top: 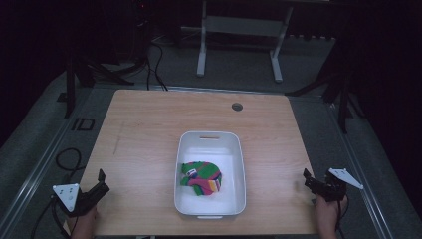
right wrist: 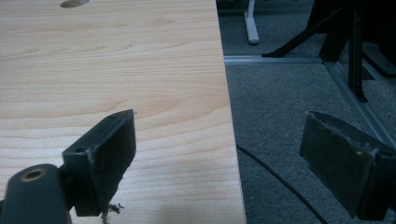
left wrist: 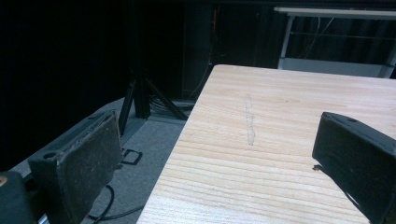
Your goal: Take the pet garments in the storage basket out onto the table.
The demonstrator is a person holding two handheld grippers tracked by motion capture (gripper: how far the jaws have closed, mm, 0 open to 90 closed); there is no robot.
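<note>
A white rectangular tub [top: 238, 164] stands in the middle of the wooden table [top: 144, 129]. Inside it lies a bundle of green, pink and orange striped cloth [top: 201, 178]. My left gripper [top: 101, 181] rests at the table's front left corner, held by a hand, its jaws wide apart with nothing between them. In the left gripper view the left gripper [left wrist: 219, 154] straddles the table's left edge. My right gripper [top: 308, 179] sits at the front right edge, open and empty. In the right gripper view the right gripper [right wrist: 219, 149] spans the table's right edge.
A round cable hole [top: 237, 106] is in the table top near the back. A pale scratch [left wrist: 250, 122] marks the wood on the left. Grey carpet [right wrist: 289, 107], cables and dark stand legs [top: 343, 99] surround the table. A white desk frame [top: 239, 30] stands behind.
</note>
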